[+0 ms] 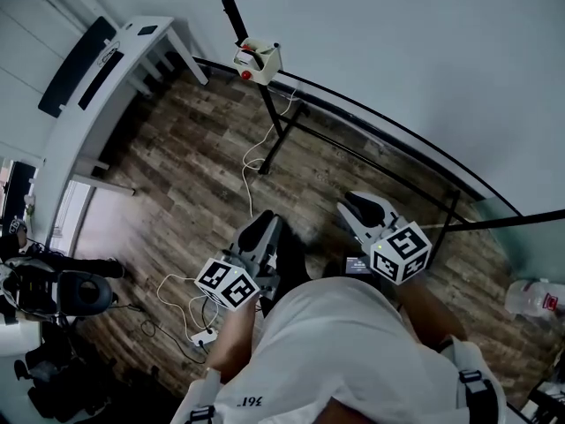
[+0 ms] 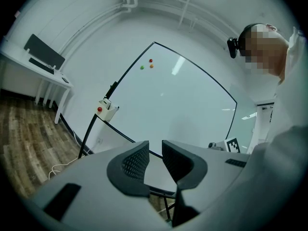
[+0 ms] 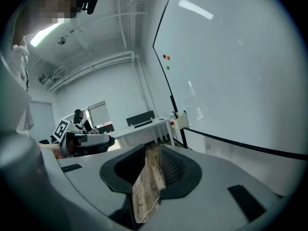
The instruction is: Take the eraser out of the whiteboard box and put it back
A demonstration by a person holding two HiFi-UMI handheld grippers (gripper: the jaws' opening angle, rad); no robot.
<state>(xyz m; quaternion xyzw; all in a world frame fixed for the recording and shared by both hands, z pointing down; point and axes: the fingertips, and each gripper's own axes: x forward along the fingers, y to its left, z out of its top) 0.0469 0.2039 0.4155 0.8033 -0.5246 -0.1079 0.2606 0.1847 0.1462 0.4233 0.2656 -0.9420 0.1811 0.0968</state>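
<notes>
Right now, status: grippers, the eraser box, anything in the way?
Left gripper, right gripper: open, empty. Whiteboard box on the board's stand, not yet reached; eraser not made out. White cable on floor between.

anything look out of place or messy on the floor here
A loose white cable trails over the wood floor from the whiteboard stand toward a power strip near the person: untidy, maybe a trip risk. Nothing else stands out.

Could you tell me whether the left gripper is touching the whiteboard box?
Apart. The head view shows wood floor between the left gripper and the whiteboard box.
</notes>
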